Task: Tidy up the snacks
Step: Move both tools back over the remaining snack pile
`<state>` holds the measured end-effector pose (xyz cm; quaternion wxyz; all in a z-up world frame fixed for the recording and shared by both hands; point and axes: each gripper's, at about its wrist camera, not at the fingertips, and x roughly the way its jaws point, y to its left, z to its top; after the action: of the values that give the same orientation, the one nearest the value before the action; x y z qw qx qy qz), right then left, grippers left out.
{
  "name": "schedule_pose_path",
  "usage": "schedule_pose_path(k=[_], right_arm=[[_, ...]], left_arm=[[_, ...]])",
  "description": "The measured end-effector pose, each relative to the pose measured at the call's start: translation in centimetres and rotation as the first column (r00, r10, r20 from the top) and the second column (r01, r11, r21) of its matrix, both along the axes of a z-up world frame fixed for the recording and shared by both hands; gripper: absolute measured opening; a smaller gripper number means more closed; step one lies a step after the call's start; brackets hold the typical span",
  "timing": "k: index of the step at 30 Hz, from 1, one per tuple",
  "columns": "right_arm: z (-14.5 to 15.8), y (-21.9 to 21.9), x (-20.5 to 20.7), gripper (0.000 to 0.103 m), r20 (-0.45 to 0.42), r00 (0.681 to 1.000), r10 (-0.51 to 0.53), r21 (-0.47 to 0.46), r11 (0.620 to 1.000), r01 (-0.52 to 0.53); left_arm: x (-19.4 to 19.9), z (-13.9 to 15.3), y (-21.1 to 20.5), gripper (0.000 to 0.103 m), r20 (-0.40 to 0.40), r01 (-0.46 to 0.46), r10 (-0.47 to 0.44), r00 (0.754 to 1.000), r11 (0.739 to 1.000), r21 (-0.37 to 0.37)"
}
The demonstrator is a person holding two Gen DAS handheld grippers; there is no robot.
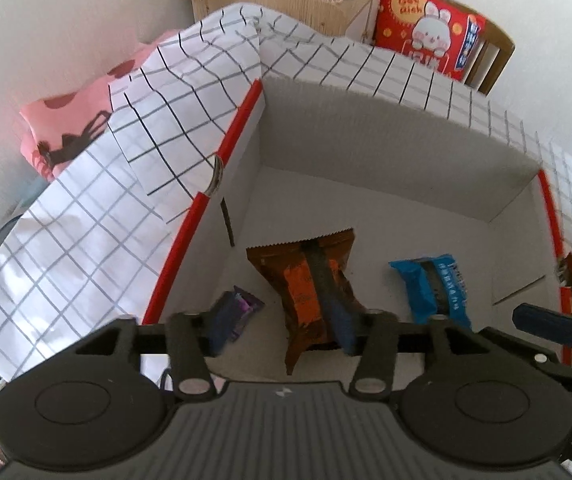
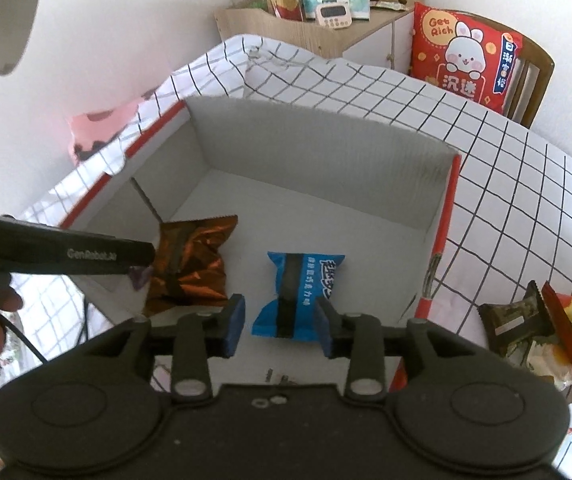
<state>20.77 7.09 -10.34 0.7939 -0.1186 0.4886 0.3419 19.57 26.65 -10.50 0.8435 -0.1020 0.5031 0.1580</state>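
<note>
Three wrapped snacks lie on the floor of the white box (image 2: 326,152) — an orange packet (image 2: 192,264) toward its left wall, a blue packet (image 2: 298,292) well apart to its right, and a small purple packet (image 1: 242,308) by the near left corner. Above the box, the left gripper (image 1: 282,332) and right gripper (image 2: 280,324) both hang with jaws wide, holding nothing — more snacks (image 2: 542,328) sit outside on the checked cloth (image 2: 518,184).
</note>
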Motion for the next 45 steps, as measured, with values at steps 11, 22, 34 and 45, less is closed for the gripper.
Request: schedule_pose_path(k=[11,22,34,45], right_arm=[[3.6,-3.3,-1.5,0.06,0.033,0.999,-0.036,0.079,0.996,0.034],[6.7,-7.6,-3.5,0.082,0.077,0.996,-0.047,0.19,0.981,0.031],[8.7,-14.4,-5.4,0.096,0.146,0.979,-0.143,0.238,0.966,0.106],[7.6,-21.6,-6.6,0.098,0.225,0.953,-0.204,0.145,0.974,0.174]], left_arm=[[-2.2,3.3,-2.2,0.058,0.092,0.038,-0.04,0.995,0.999,0.022],[-4.2,6.4,-6.5,0.065,0.186,0.113,-0.117,0.976,0.993,0.031],[-6.0,7.6,-12.4,0.076,0.275,0.225,-0.228,0.934,0.973,0.043],[-5.5,5.9,-19.1,0.093,0.27,0.353,-0.338,0.902,0.936,-0.008]])
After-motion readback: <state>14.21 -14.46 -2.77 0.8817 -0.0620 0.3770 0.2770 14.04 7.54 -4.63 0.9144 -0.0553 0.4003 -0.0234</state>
